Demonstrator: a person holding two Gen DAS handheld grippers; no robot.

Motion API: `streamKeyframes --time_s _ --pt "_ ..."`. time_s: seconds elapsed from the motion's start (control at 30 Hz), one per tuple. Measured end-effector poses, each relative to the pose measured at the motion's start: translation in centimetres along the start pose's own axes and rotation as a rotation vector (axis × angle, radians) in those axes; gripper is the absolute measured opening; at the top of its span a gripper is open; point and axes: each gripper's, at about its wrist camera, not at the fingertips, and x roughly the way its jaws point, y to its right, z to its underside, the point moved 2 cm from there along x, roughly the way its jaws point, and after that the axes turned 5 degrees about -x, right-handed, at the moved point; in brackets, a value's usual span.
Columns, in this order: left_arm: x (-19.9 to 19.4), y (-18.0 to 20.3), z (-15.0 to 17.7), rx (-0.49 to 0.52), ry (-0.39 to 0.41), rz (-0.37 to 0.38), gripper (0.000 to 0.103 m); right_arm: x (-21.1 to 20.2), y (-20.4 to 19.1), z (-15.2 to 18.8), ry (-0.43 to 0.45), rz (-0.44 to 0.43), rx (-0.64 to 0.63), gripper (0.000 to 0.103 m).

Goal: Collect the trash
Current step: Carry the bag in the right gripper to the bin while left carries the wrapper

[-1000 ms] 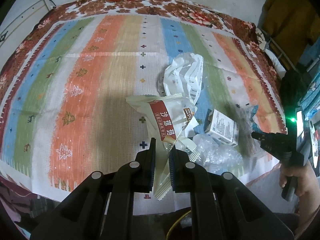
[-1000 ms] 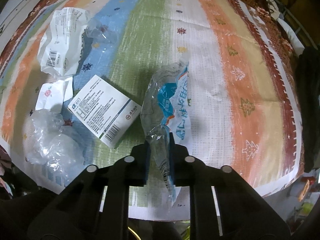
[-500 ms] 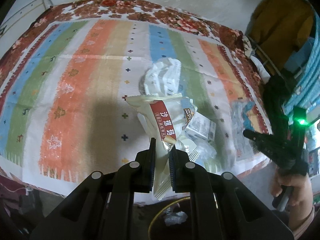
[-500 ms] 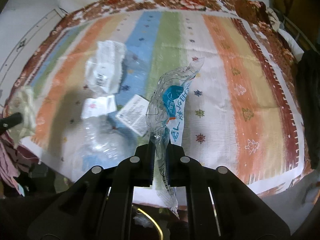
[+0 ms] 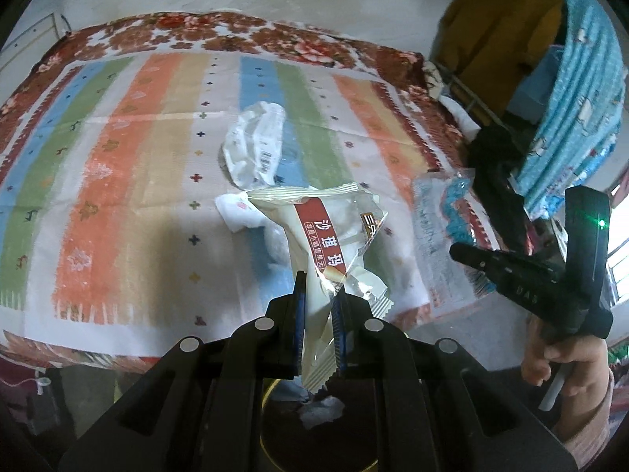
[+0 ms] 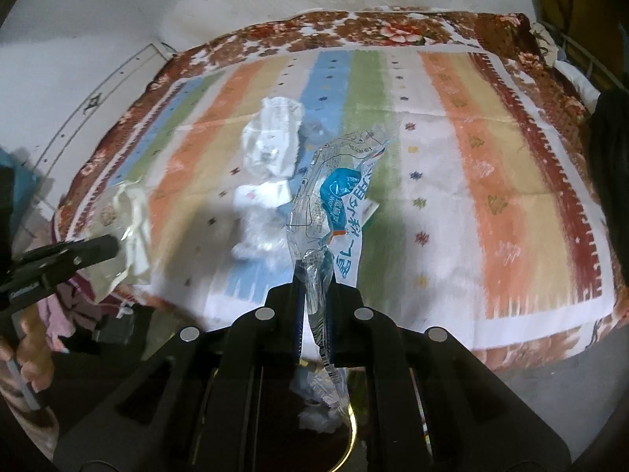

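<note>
My left gripper (image 5: 318,295) is shut on a cream snack wrapper (image 5: 314,232) with a red band, held up off the striped cloth (image 5: 118,196). My right gripper (image 6: 314,275) is shut on a clear plastic wrapper (image 6: 338,204) with blue print, whose tail hangs below the fingers. Each gripper shows in the other's view: the right gripper (image 5: 460,251) with its clear wrapper (image 5: 432,228), the left gripper (image 6: 108,246) with its cream wrapper (image 6: 131,232). Both hang past the cloth's near edge, over a dark bin (image 6: 352,438) holding crumpled trash (image 5: 320,413).
A crumpled white bag (image 5: 255,145) with a barcode, a small white paper (image 5: 236,212) and a clear plastic bag (image 6: 259,236) lie mid-cloth. A blue hanging cloth (image 5: 570,98) and dark clothing (image 5: 495,165) stand at the right. A hand (image 5: 566,358) grips the right tool.
Both grippers have drawn back and up from the striped cloth with their wrappers still held. The cloth's near edge and the bin below have come into view.
</note>
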Motion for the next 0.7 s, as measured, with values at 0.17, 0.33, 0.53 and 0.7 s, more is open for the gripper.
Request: streamKeyframes --time_s 0.17,0.33,0.53,0.7 --pt "-0.5 0.5 1.6 0.006 -0.003 0.033 0.011 -1.3 0.3 2.5 0.010 0.005 0.014 0.008" --pt "-1.2 1.4 3.3 0.017 0.003 0.072 0.011 -2.5 0.5 5.2 0.022 0.001 0.028 0.008" --pt "-1.6 2.2 5.2 0.048 -0.004 0.091 0.011 -2.7 0.1 8.1 -0.011 -0.030 0.043 0.008" --pt "-1.8 2.2 6.9 0.045 -0.013 0.107 0.011 -2.6 -1.8 9.8 -0.033 -0.038 0.002 0.008"
